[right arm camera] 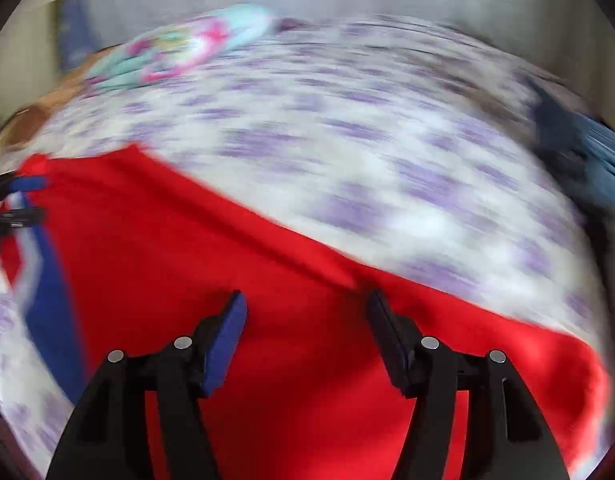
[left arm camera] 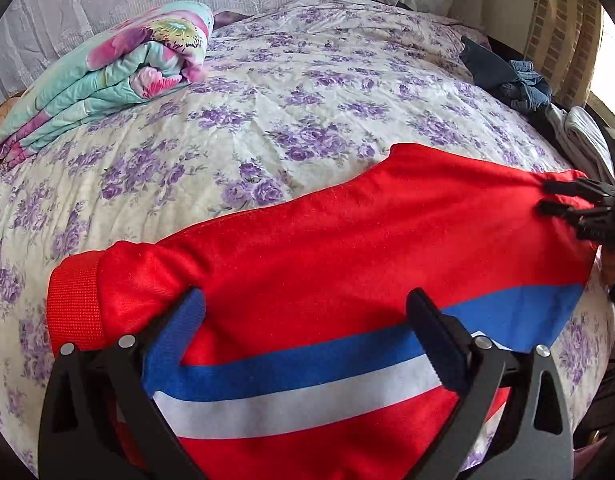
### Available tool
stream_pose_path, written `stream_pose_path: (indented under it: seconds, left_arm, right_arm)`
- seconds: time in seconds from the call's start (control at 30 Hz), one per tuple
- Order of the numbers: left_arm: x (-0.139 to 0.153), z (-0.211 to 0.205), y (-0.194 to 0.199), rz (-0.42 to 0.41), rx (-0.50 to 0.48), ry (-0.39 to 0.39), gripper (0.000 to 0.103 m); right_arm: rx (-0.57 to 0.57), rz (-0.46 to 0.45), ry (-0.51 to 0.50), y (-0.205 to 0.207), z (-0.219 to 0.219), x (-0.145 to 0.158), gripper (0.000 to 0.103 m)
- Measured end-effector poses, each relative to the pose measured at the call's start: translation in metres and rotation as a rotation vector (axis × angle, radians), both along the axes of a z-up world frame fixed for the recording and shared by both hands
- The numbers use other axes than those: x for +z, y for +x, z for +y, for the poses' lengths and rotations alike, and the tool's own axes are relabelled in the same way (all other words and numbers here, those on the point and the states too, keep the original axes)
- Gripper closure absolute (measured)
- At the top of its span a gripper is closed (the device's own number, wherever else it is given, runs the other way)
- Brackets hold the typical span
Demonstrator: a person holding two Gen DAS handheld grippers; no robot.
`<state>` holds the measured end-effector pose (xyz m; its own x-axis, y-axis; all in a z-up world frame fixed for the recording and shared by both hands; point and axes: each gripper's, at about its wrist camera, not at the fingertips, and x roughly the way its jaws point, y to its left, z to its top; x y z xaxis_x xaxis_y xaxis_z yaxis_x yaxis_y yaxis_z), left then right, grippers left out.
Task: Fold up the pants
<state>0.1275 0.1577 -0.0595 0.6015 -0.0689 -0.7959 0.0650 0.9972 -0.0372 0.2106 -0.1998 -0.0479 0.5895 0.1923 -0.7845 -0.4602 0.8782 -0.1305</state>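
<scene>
While the red pants [left arm camera: 347, 240] lie flat along the near edge of the floral bedspread [left arm camera: 267, 92], the left gripper [left arm camera: 307, 320] and right gripper [right arm camera: 305, 320] both hover above them, jaws apart. Beyond stretches bare spread; a folded quilt [left arm camera: 107, 76] and dark clothes [left arm camera: 507, 76] flank it.

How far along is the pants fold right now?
Done: the red pants lie flat as a long band on the floral bedspread, seemingly doubled leg on leg. In hand: nothing; the left gripper and right gripper stand open over the cloth. Left: folding the length.
</scene>
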Motion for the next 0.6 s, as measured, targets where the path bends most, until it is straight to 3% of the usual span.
stream_pose_path:
  seconds: [0.03, 0.07, 0.1, 0.17, 0.23, 0.27, 0.33, 0.43, 0.47, 0.53, 0.6]
  left_arm:
    - [0.0, -0.001, 0.002, 0.001, 0.0, 0.003, 0.005]
    - [-0.001, -0.001, 0.002, 0.001, -0.002, 0.005, 0.005]
    - [-0.001, -0.002, 0.003, 0.002, -0.004, 0.007, 0.005]
    - [-0.002, -0.004, 0.004, 0.006, -0.004, 0.022, 0.005]
    - [-0.001, -0.005, 0.006, 0.014, 0.0, 0.033, 0.005]
    - [0.0, -0.006, 0.007, 0.022, 0.012, 0.035, 0.005]
    - [0.008, -0.007, 0.004, 0.027, 0.041, 0.017, 0.005]
    - [0.019, -0.015, -0.014, 0.006, -0.037, -0.094, 0.005]
    - [0.015, -0.019, -0.017, 0.017, -0.041, -0.048, 0.005]
    - [-0.003, -0.023, -0.023, 0.046, -0.019, 0.132, 0.005]
    - [-0.004, -0.019, -0.039, 0.018, -0.06, 0.135, 0.005]
  right_arm:
    - [-0.089, -0.026, -0.033, -0.001, -0.029, 0.0, 0.027]
    - [-0.172, -0.037, -0.03, -0.002, -0.063, 0.001, 0.047]
    - [-0.172, -0.015, 0.04, -0.006, -0.087, 0.002, 0.071]
    - [-0.23, 0.002, 0.134, -0.015, -0.111, 0.009, 0.077]
    - [-0.285, -0.018, 0.158, -0.027, -0.102, 0.019, 0.059]
    - [-0.263, -0.055, 0.152, -0.039, -0.086, 0.026, 0.055]
    - [-0.142, -0.098, 0.157, -0.054, -0.051, 0.032, 0.053]
    - [0.019, -0.109, 0.105, -0.08, 0.002, 0.021, 0.049]
    - [0.05, -0.096, 0.04, -0.085, 0.014, 0.009, 0.048]
    - [0.05, -0.109, -0.05, -0.093, 0.013, -0.009, 0.04]
    - [0.008, -0.088, 0.026, -0.098, -0.011, -0.006, 0.031]
